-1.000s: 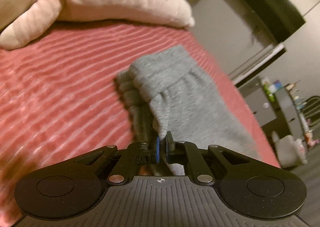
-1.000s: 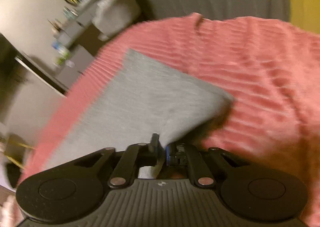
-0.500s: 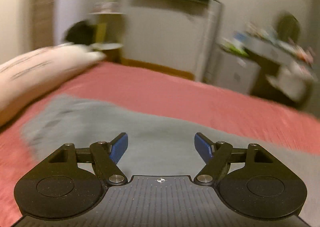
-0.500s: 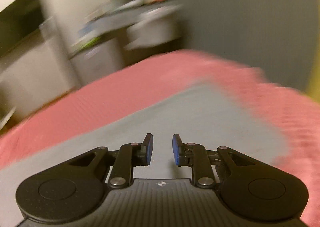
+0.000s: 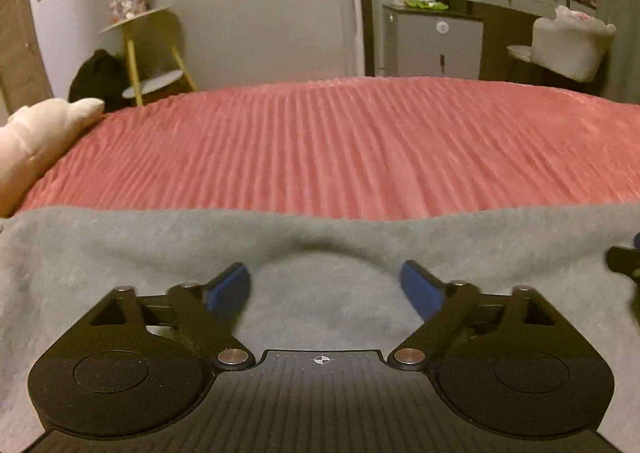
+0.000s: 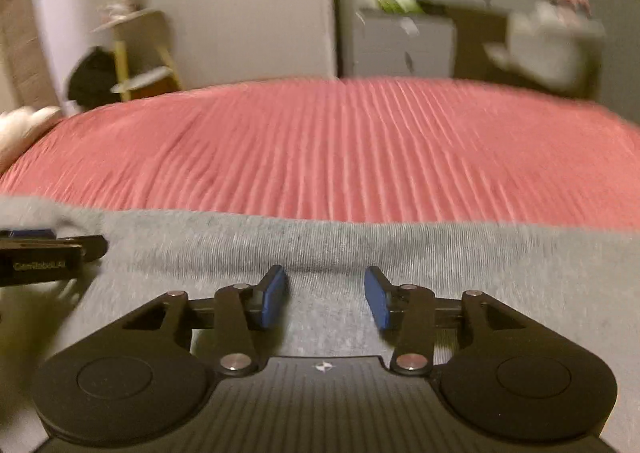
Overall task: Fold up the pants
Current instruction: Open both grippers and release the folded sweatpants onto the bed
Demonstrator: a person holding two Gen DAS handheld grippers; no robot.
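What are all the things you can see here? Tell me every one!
pants: one, grey, flat along the near edge of the bed
bedspread: one, ribbed red, covering the bed
pillow: one, pale pink, far left of the bed
side table: one, yellow legs, by the left wall
black bag: one, beside the side table
cabinet: one, grey, at the back wall
chair: one, white, back right
left gripper: black, blue pads, jaws open over the pants
right gripper: black, blue pads, jaws open over the pants

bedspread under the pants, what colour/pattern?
Pinkish-red ribbed bedspread with fine parallel ridges; sharpest in left wrist view.
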